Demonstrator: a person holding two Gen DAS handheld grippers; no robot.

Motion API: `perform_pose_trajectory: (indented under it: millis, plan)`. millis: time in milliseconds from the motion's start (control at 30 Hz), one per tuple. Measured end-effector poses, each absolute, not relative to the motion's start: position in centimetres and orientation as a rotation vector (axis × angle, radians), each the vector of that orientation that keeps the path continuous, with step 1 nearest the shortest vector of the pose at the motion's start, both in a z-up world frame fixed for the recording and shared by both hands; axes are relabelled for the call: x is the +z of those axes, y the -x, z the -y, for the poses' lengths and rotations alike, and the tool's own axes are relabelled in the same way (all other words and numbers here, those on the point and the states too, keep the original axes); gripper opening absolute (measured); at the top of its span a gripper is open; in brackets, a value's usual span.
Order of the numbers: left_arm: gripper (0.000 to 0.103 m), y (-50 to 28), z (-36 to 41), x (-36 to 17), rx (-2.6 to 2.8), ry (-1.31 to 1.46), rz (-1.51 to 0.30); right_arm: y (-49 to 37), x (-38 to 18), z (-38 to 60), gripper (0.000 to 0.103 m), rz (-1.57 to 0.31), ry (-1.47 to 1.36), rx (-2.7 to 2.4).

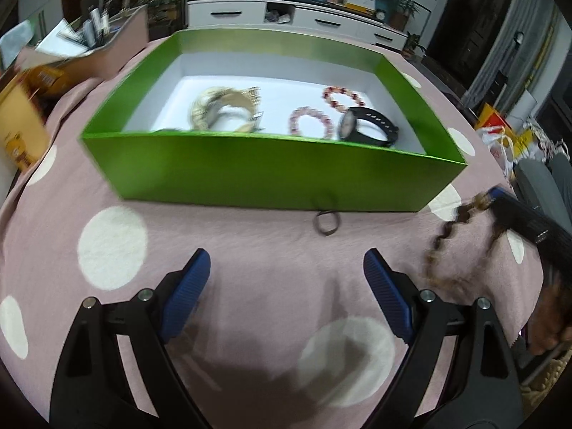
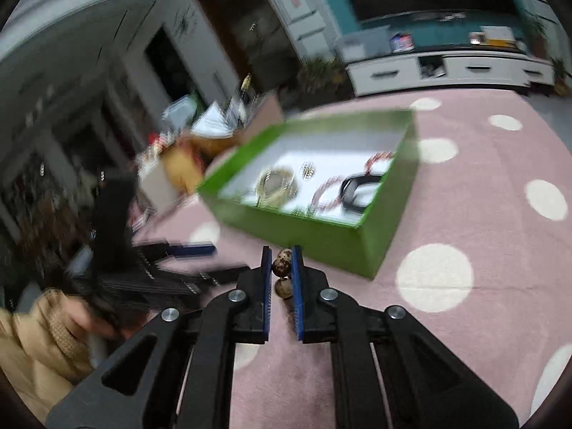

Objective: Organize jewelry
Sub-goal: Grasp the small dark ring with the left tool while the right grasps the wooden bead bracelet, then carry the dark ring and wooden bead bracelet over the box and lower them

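A green box (image 1: 250, 168) with a white inside stands on the pink dotted cloth. It holds a black watch (image 1: 368, 125), two red and pink bead bracelets (image 1: 311, 121), and pale gold bangles (image 1: 221, 107). My left gripper (image 1: 286, 286) is open and empty, in front of the box. A small dark ring (image 1: 326, 223) lies on the cloth by the box's front wall. My right gripper (image 2: 281, 268) is shut on a brown bead bracelet (image 2: 281, 264), which hangs blurred at the right of the left wrist view (image 1: 443, 246). The box also shows in the right wrist view (image 2: 321, 228).
The pink cloth with white dots (image 1: 111, 246) covers the table. Yellow boxes and papers (image 1: 32, 107) crowd the left edge. A white TV cabinet (image 1: 286, 14) stands behind. Bags (image 1: 507, 143) lie on the floor at right.
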State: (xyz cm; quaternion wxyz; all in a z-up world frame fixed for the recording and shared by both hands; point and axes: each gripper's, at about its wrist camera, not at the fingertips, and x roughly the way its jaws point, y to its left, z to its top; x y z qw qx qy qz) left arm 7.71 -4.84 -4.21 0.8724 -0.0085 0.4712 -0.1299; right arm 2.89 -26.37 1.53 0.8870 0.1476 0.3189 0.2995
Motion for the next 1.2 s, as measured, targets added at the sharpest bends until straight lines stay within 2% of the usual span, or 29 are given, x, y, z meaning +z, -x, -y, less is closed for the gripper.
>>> perform_pose_trajectory:
  millis: [167, 267, 433, 533, 600, 633, 667, 967, 1200]
  plan:
    - [0.076, -8.8, 7.7, -5.0, -0.271, -0.053, -0.978, -2.0, 1.9, 27.7, 0.01, -0.632, -0.321, 0.568]
    - [0.054, -9.4, 8.6, -6.0, -0.233, -0.078, -0.986, -1.9, 1.6, 28.4, 0.01, -0.627, -0.336, 0.559]
    - [0.05, -9.5, 9.5, -6.2, -0.195, -0.098, -0.949, -1.9, 1.6, 28.9, 0.01, -0.615, -0.344, 0.554]
    - [0.035, -9.5, 9.9, -6.2, -0.19, -0.103, -0.926, -1.9, 1.5, 29.0, 0.01, -0.61, -0.345, 0.554]
    - [0.031, -9.4, 10.0, -6.2, -0.188, -0.11, -0.92, -1.9, 1.5, 29.0, 0.01, -0.61, -0.343, 0.549]
    - [0.023, -9.3, 9.9, -6.1, -0.189, -0.11, -0.917, -1.8, 1.5, 29.0, 0.01, -0.611, -0.343, 0.548]
    - [0.019, -9.3, 9.8, -6.1, -0.194, -0.109, -0.916, -1.7, 1.5, 29.1, 0.01, -0.61, -0.345, 0.548]
    - [0.019, -8.4, 7.6, -5.6, -0.234, -0.03, -0.958, -1.3, 1.7, 29.1, 0.01, -0.604, -0.34, 0.545]
    - [0.019, -6.0, 4.2, -3.1, -0.249, 0.036, -0.917, -1.1, 2.5, 28.6, 0.01, -0.595, -0.329, 0.549]
